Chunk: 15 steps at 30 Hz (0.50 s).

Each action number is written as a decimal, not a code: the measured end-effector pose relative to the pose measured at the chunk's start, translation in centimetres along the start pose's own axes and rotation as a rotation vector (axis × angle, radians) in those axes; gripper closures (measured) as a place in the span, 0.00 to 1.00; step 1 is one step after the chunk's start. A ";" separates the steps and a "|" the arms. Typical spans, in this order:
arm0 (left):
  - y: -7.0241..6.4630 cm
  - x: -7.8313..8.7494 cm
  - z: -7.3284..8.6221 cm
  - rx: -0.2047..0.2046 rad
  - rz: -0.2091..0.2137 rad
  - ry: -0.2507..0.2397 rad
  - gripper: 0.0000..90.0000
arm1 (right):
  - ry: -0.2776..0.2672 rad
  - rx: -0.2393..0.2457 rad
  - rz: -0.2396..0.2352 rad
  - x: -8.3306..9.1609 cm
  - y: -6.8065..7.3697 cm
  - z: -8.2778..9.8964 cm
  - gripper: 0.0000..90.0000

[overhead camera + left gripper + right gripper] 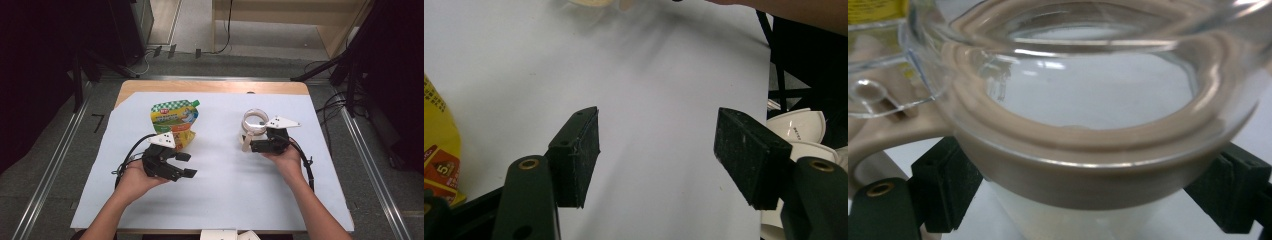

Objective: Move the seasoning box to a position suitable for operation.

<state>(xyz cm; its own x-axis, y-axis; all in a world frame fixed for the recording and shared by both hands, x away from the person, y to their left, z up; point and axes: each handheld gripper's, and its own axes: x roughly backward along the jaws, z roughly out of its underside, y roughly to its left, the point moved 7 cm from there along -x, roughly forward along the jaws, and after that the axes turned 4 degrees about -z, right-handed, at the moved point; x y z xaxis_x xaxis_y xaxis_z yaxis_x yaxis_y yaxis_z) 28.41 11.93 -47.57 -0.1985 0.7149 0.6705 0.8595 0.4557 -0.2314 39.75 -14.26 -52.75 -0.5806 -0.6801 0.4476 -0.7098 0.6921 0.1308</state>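
Clear glass jug (1083,100) with beige band sits clamped in right gripper (1083,200); left gripper (669,155) gapes empty.

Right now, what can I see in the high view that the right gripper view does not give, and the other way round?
High view: the whole white sheet, the person's hands, the left gripper with open jaws near the yellow pouch, and the floor beyond the table.

Right gripper view: the clear jug from very close, with its beige collar between the right gripper's two black pads, and a beige handle at the left.

Both: the jug in the right gripper and the white sheet under it.
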 end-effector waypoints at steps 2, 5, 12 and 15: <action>0.0 0.0 0.0 -0.002 0.002 0.000 0.40 | 0.006 -0.001 -0.012 0.2 0.7 0.0 0.13; -0.2 -0.3 -0.3 -0.005 0.009 -0.003 0.40 | 0.005 0.017 -0.042 0.8 2.7 0.0 0.13; -0.5 -0.9 -0.6 -0.022 0.018 0.008 0.40 | 0.018 0.029 -0.084 1.4 5.9 0.7 0.13; -0.5 -1.1 -0.6 -0.022 0.025 0.009 0.40 | 0.022 0.036 -0.094 1.3 6.6 0.9 0.13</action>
<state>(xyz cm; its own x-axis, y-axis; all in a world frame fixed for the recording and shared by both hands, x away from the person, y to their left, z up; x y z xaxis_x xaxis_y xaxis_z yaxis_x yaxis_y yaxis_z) 28.47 10.53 -47.77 -0.1726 0.7208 0.6713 0.8744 0.4259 -0.2324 33.99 -10.82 -52.12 -0.5022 -0.7356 0.4546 -0.7748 0.6162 0.1413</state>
